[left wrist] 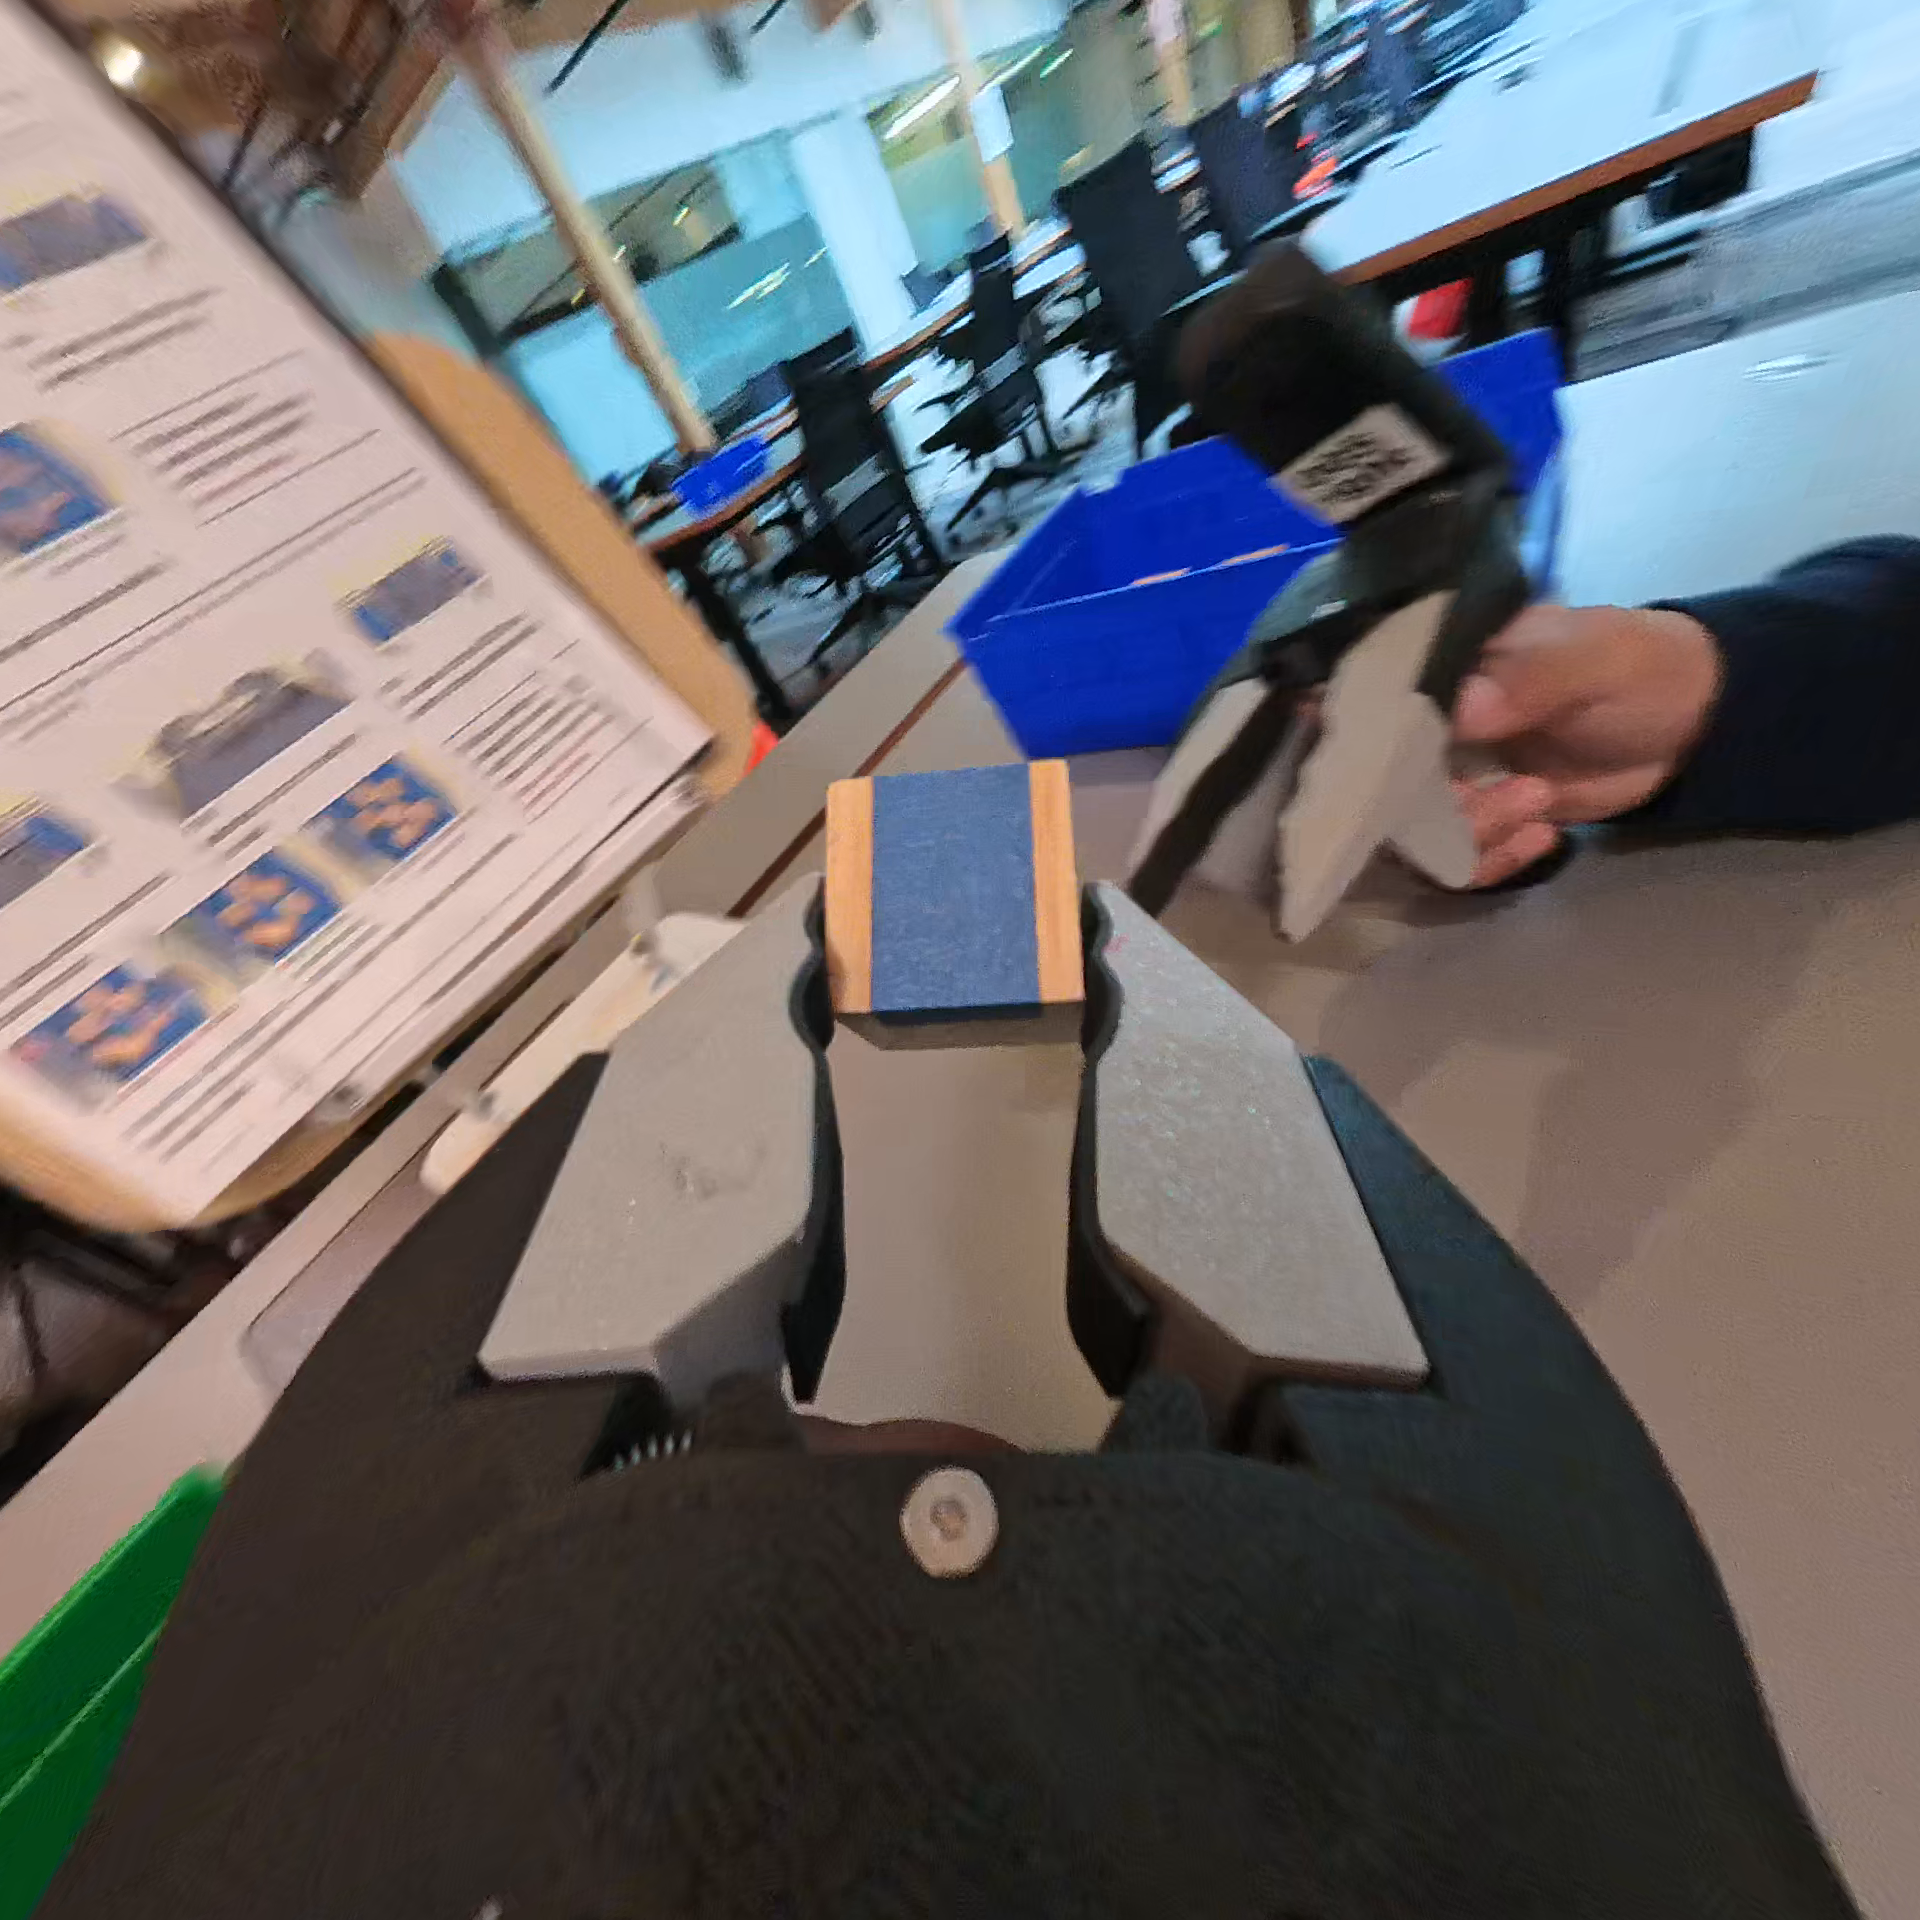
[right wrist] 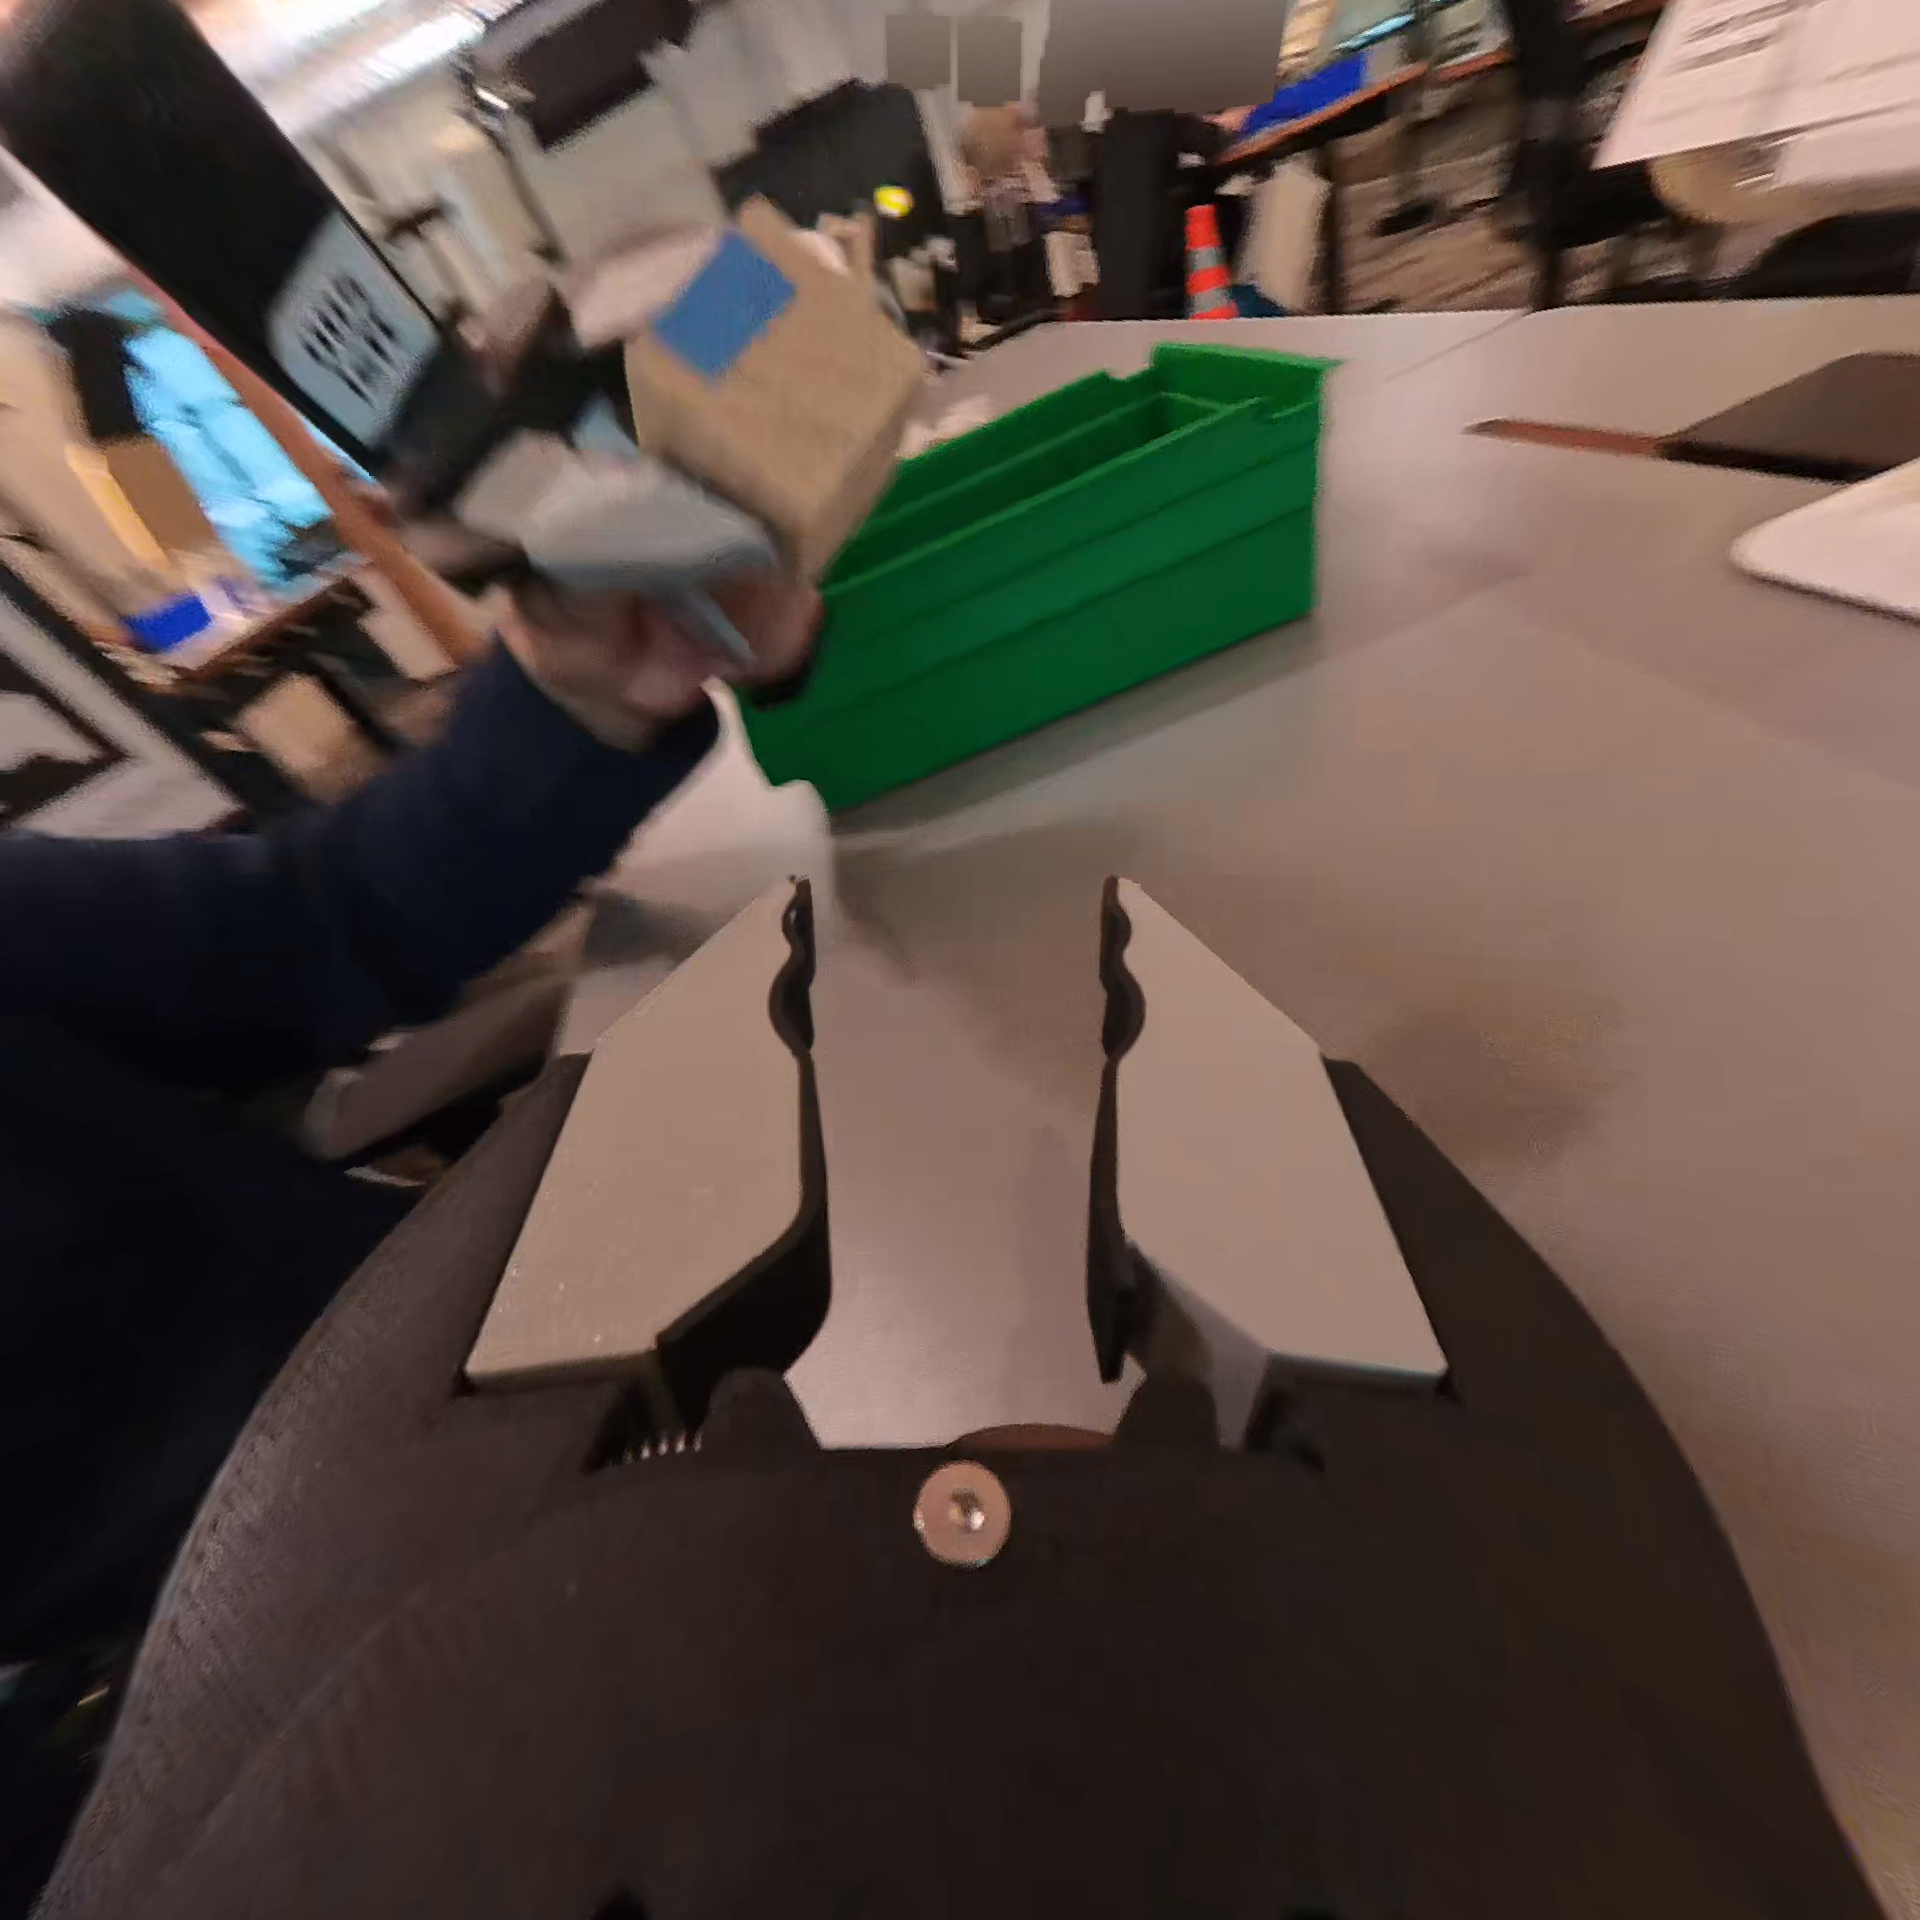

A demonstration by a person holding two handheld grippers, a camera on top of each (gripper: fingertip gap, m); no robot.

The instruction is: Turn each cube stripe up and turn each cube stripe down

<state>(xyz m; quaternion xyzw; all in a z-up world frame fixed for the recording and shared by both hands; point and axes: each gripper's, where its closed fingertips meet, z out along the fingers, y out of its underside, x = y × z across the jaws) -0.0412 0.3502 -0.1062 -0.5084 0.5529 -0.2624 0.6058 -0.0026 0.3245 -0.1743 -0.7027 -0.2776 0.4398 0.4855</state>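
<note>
Left gripper (left wrist: pixel 954 940) clamps wooden cube (left wrist: pixel 954 896) at fingertips, lifted above grey table (left wrist: pixel 1558 1039). Blue stripe (left wrist: pixel 954 894) faces camera, runs along finger direction. Right gripper (right wrist: pixel 958 966) released, nothing between fingers, low over table, just right of cube. Left one nearer; green bin (right wrist: pixel 1039 623) on far side, blue bin (left wrist: pixel 1101 644) behind.

1. Bright, even indoor light in both views; a ceiling lamp (left wrist: pixel 120 60) glares at top left.
2. Soft shadows on the grey table (right wrist: pixel 1558 831).
3. Left wrist view: the instruction sheet (left wrist: pixel 260 623) and far gripper (left wrist: pixel 1340 665) are motion-blurred; the striped cube (left wrist: pixel 954 888) is sharp.
4. Right wrist view: the background is smeared and the edges bend fisheye-style.
</note>
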